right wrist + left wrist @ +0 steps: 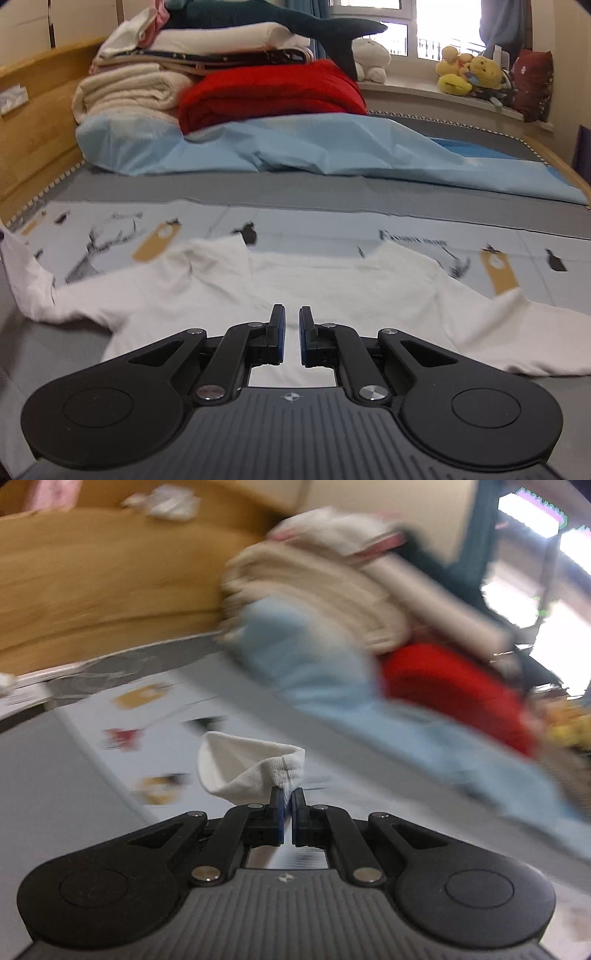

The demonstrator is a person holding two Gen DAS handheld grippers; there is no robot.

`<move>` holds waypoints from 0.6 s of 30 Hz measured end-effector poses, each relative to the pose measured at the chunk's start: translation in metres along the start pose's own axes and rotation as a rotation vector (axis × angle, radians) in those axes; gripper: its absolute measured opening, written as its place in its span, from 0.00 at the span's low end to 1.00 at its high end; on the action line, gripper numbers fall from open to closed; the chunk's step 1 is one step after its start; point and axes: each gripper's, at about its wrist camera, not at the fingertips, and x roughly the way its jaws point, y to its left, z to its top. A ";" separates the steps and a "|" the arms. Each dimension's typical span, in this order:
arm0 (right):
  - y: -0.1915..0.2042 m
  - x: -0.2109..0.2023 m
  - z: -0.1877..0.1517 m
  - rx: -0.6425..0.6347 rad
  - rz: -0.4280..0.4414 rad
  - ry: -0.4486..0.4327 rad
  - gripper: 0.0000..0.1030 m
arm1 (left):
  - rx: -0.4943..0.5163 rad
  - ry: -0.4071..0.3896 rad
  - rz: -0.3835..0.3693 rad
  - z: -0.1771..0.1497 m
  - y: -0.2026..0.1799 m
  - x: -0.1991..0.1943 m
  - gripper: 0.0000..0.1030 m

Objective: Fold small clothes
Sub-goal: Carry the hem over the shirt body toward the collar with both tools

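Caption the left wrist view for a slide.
Left gripper shut on a white garment's ribbed cuff, lifted over the printed bedsheet.

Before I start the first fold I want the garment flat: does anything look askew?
Yes. The white garment lies mostly spread on the bed, but its sleeve cuff is pinched in the left gripper and lifted off the cover, so that sleeve isn't flat. The right gripper holds nothing.

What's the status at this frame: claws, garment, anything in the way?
Left claw shut on white garment's cuff. Right claw nearly shut, empty, above white garment spread on bed. Nothing blocking; blue sheet and bedding stack sit beyond.
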 end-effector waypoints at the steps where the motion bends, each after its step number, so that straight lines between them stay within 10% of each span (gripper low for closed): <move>1: -0.001 0.003 -0.002 0.019 0.016 -0.011 0.07 | -0.002 0.003 -0.056 -0.004 -0.024 -0.014 0.03; 13: -0.086 0.011 -0.021 0.416 0.060 -0.016 0.07 | 0.067 0.342 -0.659 -0.152 -0.300 -0.022 0.06; 15: -0.109 0.016 -0.023 0.485 0.047 -0.006 0.08 | 0.105 0.465 -0.709 -0.171 -0.322 -0.016 0.07; 18: -0.135 0.026 -0.030 0.600 0.015 0.003 0.10 | 0.103 0.428 -0.683 -0.162 -0.303 -0.022 0.12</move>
